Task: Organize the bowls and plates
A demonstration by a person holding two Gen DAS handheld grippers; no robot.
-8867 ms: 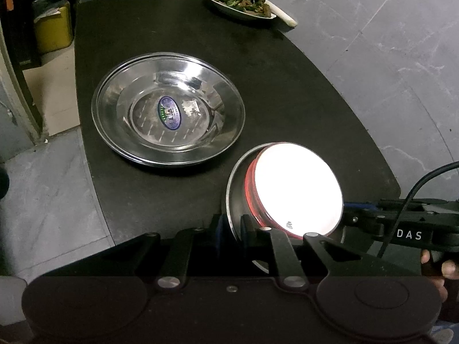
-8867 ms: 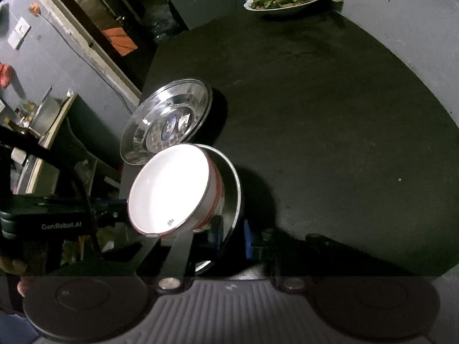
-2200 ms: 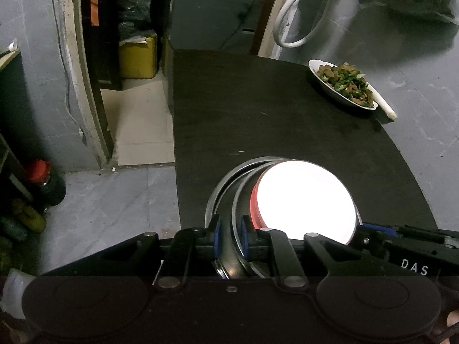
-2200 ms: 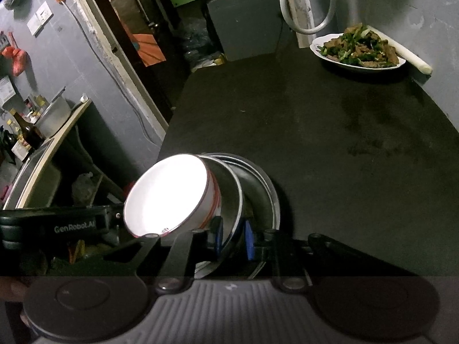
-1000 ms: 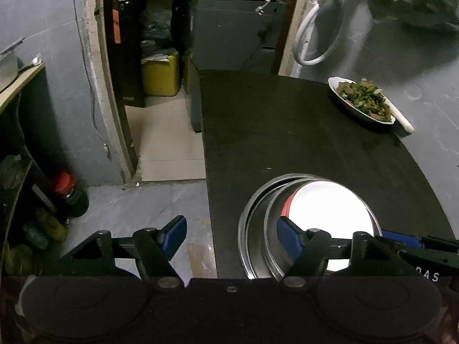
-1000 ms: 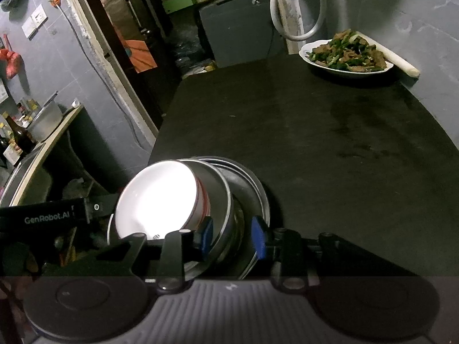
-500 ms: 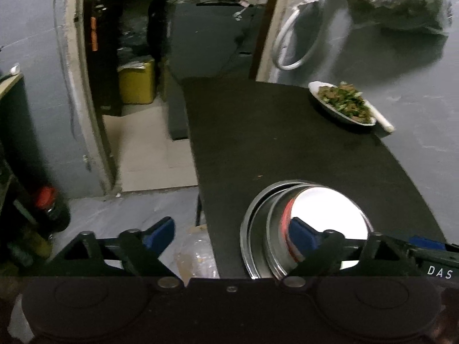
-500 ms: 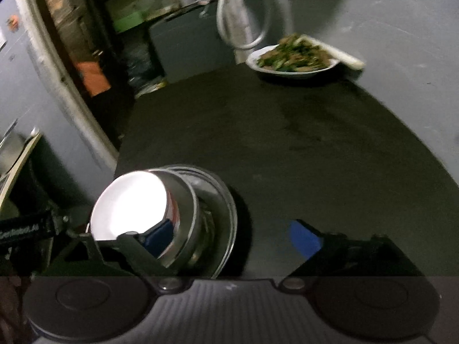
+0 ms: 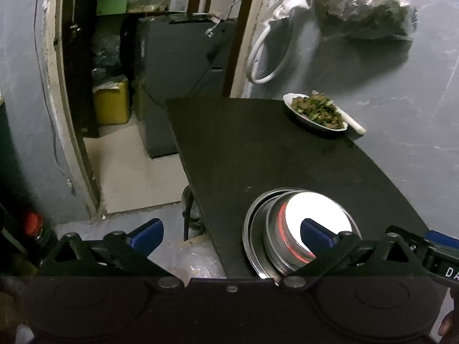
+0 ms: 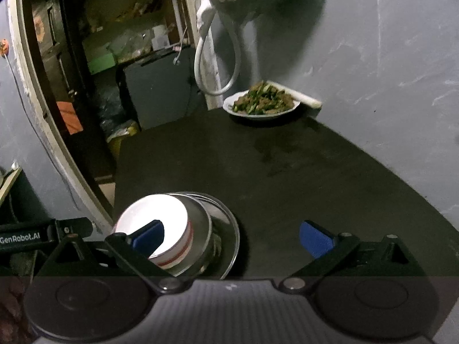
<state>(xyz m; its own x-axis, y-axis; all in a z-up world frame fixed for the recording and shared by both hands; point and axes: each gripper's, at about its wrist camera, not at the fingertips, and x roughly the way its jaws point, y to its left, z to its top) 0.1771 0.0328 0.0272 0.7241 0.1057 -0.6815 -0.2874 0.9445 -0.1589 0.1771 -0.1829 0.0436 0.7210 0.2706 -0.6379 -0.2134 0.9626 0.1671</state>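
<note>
We see a modest home kitchen: a dark worktop [image 9: 258,149] bearing a dish of cooked greens [image 9: 315,111], bare grey plastered walls [image 10: 387,57], and a cluttered storeroom doorway [image 9: 120,57] with a yellow jerrycan [image 9: 112,103].

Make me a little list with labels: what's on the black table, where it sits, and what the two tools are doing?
Stack: white bowl with a red band, nested in a steel bowl, on a steel plate
Stack place: near corner of the black table
Other dish: plate of green beans at the far end, by the wall
Left tool: jaws opening, nothing gripped
Right tool: jaws opening, nothing gripped
Stack held: no, it rests on the table
</note>
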